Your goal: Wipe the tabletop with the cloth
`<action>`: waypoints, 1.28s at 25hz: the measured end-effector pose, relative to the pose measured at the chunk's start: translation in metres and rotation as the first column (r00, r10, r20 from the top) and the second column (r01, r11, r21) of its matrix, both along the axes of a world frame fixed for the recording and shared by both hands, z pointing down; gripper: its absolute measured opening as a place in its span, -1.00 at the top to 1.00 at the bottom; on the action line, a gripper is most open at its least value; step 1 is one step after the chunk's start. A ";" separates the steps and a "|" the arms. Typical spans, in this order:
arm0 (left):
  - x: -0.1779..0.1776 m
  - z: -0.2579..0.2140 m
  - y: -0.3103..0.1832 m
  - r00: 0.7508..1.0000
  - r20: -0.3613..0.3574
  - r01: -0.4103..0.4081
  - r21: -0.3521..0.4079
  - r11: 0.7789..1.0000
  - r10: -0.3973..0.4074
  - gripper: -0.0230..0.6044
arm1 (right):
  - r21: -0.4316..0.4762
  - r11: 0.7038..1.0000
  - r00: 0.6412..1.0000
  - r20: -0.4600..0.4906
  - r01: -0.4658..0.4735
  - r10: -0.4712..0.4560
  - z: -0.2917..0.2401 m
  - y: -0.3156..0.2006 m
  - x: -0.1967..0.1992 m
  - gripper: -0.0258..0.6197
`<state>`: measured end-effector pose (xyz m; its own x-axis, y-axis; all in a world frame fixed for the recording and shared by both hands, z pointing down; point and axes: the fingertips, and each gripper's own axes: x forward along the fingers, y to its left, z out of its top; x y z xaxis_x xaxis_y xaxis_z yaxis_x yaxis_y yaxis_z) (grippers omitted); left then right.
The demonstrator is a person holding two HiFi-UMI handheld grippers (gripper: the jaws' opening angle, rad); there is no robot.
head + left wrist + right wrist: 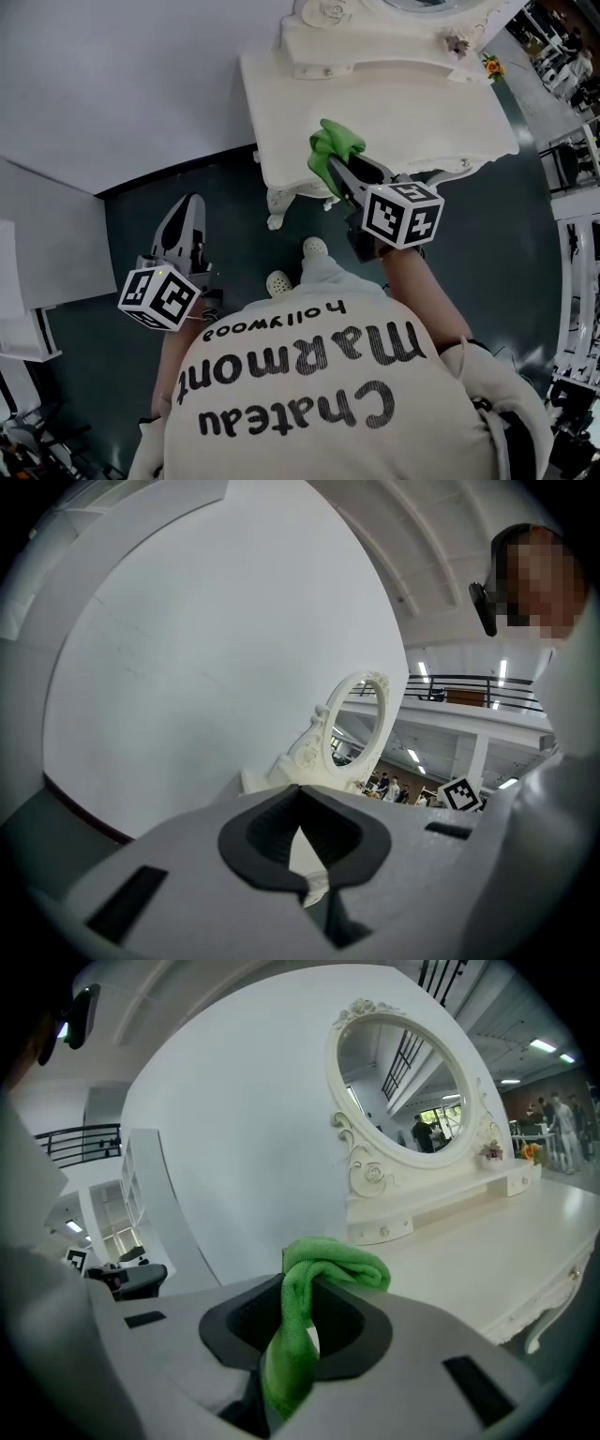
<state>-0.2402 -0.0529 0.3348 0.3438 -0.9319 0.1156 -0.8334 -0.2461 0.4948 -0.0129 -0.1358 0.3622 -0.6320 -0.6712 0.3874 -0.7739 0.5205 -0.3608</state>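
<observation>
Right tool (336,174): jaws clamped on the green cloth (334,146), bunched over the white worktop's (403,103) front left corner. Left tool (190,201): jaws together, nothing between them, held over the dark floor (230,202) left of the worktop.

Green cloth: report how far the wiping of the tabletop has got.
Done: the right claw is shut on the green cloth, so it is picked up. In hand: the cloth hangs over the near left part of the white dressing-table top; contact cannot be told. Left: the wiping itself, with no wiped patch showing. The left claw is shut, empty, off the table.
</observation>
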 end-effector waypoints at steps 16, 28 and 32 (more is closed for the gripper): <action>-0.040 0.013 -0.046 0.988 -0.018 0.154 -0.024 0.988 -0.154 0.90 | -0.167 0.982 0.994 -0.043 0.088 -0.097 0.057 -0.086 -0.041 0.63; -0.089 0.013 -0.085 0.941 -0.029 0.336 -0.049 0.940 -0.338 0.90 | -0.219 0.923 0.936 -0.092 0.315 -0.341 0.088 -0.157 -0.111 0.63; -0.102 0.016 -0.089 0.920 -0.033 0.388 -0.056 0.920 -0.390 0.90 | -0.226 0.906 0.914 -0.110 0.359 -0.390 0.099 -0.177 -0.131 0.63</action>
